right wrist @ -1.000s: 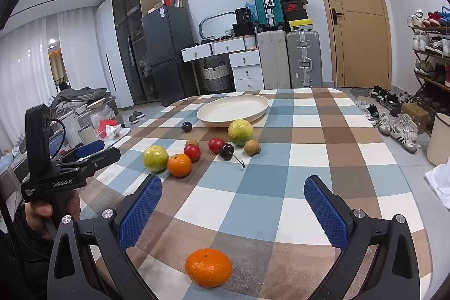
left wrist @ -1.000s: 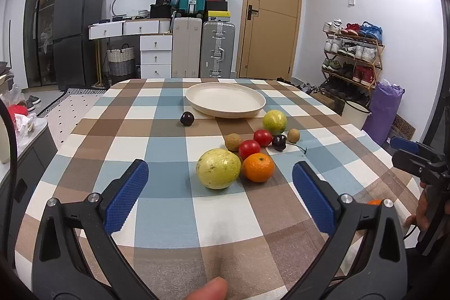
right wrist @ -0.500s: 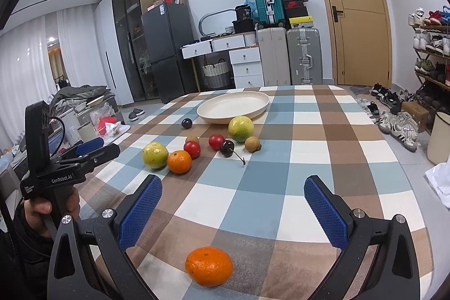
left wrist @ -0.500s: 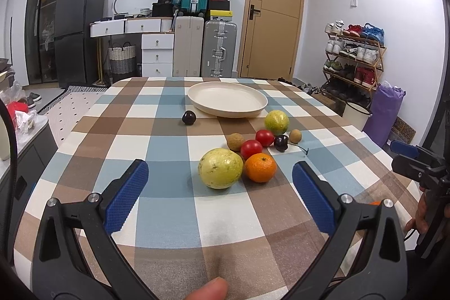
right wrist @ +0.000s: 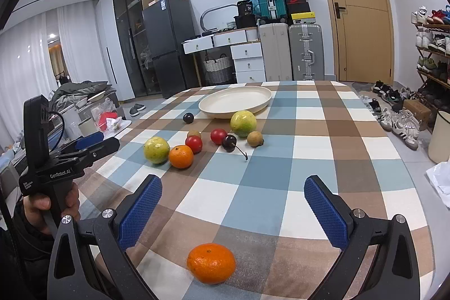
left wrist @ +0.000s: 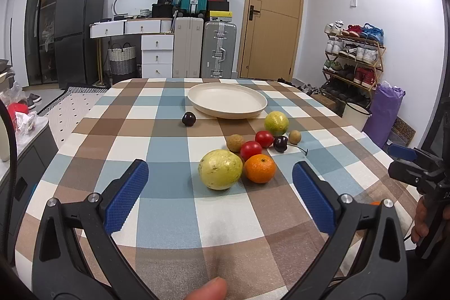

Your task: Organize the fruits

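Left wrist view: the left gripper [left wrist: 219,190] has its jaws wide apart and holds nothing. The yellow-green fruit [left wrist: 220,169] sits just ahead at 12 o'clock, touching an orange [left wrist: 259,168] at its 3 o'clock. The empty plate [left wrist: 227,100] lies well beyond. Closing on the round fruit off-centre could squirt it sideways into the orange and tomatoes [left wrist: 251,150], scattering the cluster.

Right wrist view: the right gripper [right wrist: 233,208] is also spread wide and empty, with a lone orange [right wrist: 211,266] near its 6 o'clock at the table [right wrist: 365,156] edge. A clumsy nudge there would likely roll it off the cloth
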`<state>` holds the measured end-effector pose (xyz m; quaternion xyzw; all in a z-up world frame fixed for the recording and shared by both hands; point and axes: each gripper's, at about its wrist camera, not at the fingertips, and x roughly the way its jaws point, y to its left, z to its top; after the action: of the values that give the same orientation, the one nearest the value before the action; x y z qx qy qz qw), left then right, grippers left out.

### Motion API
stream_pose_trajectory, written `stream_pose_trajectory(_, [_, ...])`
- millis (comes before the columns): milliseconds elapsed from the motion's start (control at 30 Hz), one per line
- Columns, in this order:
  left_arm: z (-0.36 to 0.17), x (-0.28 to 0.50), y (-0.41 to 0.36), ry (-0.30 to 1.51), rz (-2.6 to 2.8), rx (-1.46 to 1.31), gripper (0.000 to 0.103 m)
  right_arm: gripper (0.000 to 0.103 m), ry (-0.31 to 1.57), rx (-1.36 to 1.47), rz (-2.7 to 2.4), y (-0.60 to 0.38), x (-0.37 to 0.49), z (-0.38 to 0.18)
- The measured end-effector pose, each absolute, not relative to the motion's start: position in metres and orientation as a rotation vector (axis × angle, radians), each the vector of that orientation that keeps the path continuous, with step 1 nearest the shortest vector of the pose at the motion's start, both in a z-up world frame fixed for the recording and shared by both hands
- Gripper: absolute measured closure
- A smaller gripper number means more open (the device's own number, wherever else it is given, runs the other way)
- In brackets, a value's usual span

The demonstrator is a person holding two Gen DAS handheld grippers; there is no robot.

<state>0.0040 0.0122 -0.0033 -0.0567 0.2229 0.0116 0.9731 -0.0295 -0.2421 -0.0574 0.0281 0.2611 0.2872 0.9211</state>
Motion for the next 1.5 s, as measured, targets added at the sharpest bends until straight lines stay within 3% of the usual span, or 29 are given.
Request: stream_pose_trajectory(1500, [-0.003, 0.002, 0.002, 0.462, 0.002, -0.086, 0.001, 0.000, 0.636, -0.007, 0.562, -0.244, -0.039, -0.075])
